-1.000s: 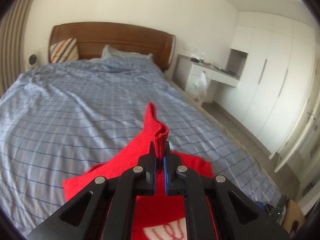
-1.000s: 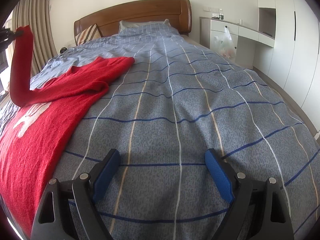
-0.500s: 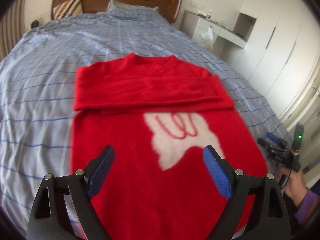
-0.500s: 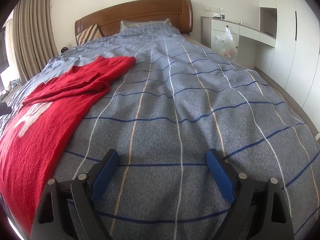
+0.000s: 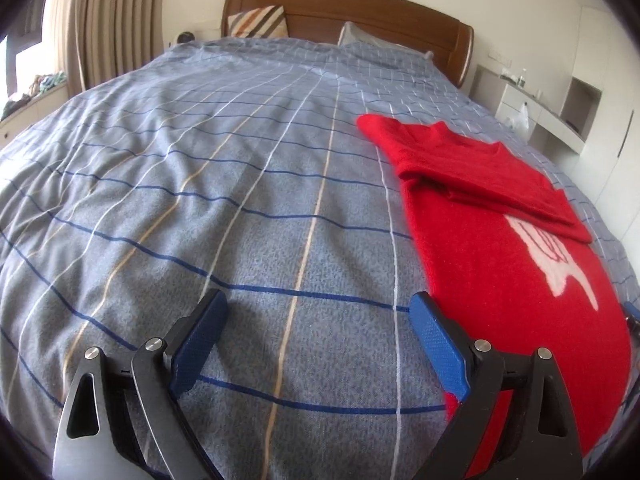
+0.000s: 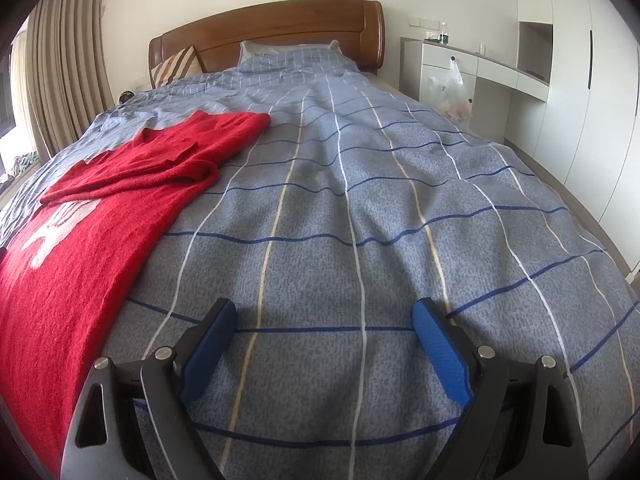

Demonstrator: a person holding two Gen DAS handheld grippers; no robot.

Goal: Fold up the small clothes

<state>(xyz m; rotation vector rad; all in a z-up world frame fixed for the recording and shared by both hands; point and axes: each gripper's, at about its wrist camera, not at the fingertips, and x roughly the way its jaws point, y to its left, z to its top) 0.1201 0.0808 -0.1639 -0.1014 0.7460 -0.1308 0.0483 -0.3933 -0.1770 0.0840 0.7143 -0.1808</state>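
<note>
A red sweater (image 5: pixel 500 240) with a white print lies flat on the bed, both sleeves folded across its chest. In the left wrist view it lies to the right of my left gripper (image 5: pixel 318 330), which is open and empty just above the bedspread. In the right wrist view the sweater (image 6: pixel 92 220) lies to the left of my right gripper (image 6: pixel 324 336), which is open and empty low over the bedspread. Neither gripper touches the sweater.
The blue-grey checked bedspread (image 6: pixel 380 200) covers the whole bed. A wooden headboard (image 6: pixel 264 36) and pillows stand at the far end. A white desk with a hanging plastic bag (image 6: pixel 450 92) and wardrobes stand on the right. Curtains (image 5: pixel 108 28) hang on the left.
My left gripper let go of the red sleeve, which now lies folded across the sweater. It opened and moved left, off the sweater. The right gripper has hardly moved.
</note>
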